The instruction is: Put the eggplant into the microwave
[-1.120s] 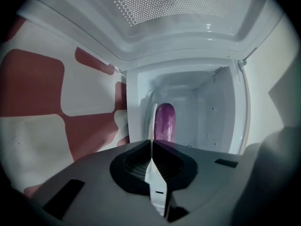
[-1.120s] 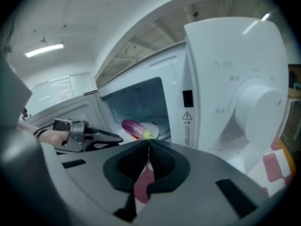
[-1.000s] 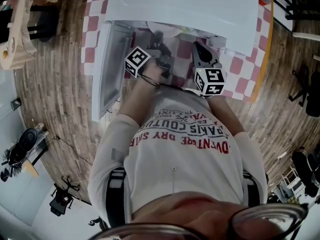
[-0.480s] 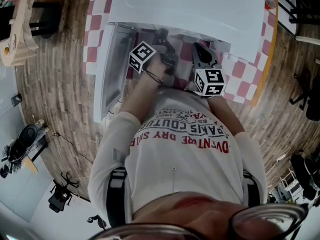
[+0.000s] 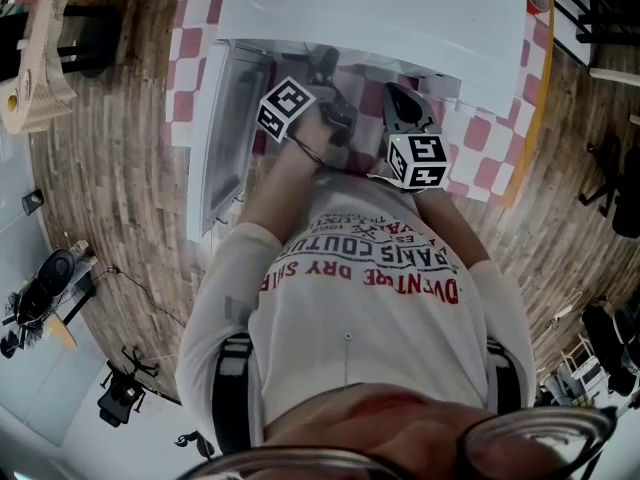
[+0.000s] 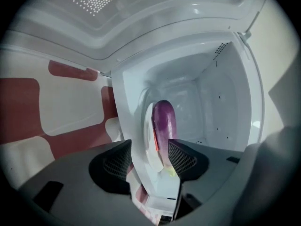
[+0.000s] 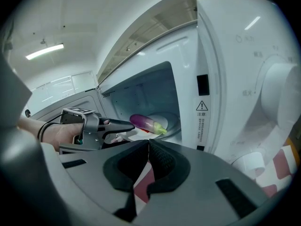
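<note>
A: What takes up the most room?

B: The floor (image 5: 110, 188), narrow wood planks with a visible grain. On it stands a table under a cloth (image 5: 480, 133) of dull red and white squares, and on the cloth a boxy white microwave (image 5: 380, 8) with a smooth, glossy shell.

A: Door open?

B: Yes, the door (image 5: 225, 138) is swung wide to the left in the head view. Its inner face is pale, with a panel of fine perforated dots. The cavity walls (image 6: 221, 107) are shiny white with small vent holes.

A: And the eggplant?

B: Inside the cavity, lying on a round white glossy plate (image 7: 169, 121). The eggplant (image 7: 143, 122) is long and rounded, with smooth purple skin that fades to a pale green stem end, and that end points towards the opening.

A: The tongs?

B: The left gripper (image 6: 148, 157) reaches into the doorway, and its jaws are opening. The eggplant's stem end sits between the black mesh-textured pads (image 6: 181, 157), just beside the right-hand one; I can't tell whether it touches. The right gripper (image 7: 148, 147) hangs outside the microwave front with its matte grey jaws closed tip to tip and nothing between them
</note>
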Tool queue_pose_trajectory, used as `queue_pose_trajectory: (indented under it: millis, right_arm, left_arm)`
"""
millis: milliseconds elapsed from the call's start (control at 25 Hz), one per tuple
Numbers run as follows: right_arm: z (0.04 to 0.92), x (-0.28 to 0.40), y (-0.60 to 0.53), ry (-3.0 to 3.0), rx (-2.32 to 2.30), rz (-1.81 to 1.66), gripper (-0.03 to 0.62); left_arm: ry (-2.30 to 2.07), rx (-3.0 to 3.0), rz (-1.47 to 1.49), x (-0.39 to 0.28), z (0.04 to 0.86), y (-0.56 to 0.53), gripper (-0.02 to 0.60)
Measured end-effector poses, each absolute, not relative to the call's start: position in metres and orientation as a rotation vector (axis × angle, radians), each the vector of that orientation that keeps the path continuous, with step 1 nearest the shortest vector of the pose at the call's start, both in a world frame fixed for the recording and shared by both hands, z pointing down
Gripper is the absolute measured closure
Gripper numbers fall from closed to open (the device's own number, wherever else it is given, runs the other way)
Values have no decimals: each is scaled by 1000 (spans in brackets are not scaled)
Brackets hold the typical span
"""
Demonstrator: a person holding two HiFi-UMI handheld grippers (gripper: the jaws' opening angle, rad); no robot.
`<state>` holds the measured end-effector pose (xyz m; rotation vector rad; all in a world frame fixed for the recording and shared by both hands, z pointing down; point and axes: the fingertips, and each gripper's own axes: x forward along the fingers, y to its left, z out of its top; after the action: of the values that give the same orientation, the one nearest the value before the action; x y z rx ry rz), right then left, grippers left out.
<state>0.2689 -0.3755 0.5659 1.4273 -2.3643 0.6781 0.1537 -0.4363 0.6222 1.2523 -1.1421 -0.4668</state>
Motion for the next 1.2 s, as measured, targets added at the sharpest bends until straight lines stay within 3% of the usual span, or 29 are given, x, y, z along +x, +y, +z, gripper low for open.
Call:
queue_pose_trajectory:
  millis: [280,560,600,720,760,960,1200]
  right_arm:
    - [561,269,-361,-2367,1428,655,568]
    - [550,263,-339,-2390,1418,621,568]
    - [547,262,-336,-2396,1418,613,568]
    - [540,259,-323,-2410,1418,593,568]
    - [538,259,-319,-2414,1421,587,568]
    - [518,259,-303,-2446,1444,535,568]
    - [492,266,-290,-2476,1516,415,568]
  left_arm:
    - [-1169,1284,-443,150,617,-424,268]
    - [-1241,1446,-252,146,600,-383,268]
    - [-1246,1486,-211,147,597,-377,285]
    - [-1280,1544,-156,147,587,-358,500]
    - [-1294,1555,-154,146,584,-353,522]
    - [-1290,1677,-178,152,554,-333,549]
    - [-1428,2188,14,167,497,-319,552]
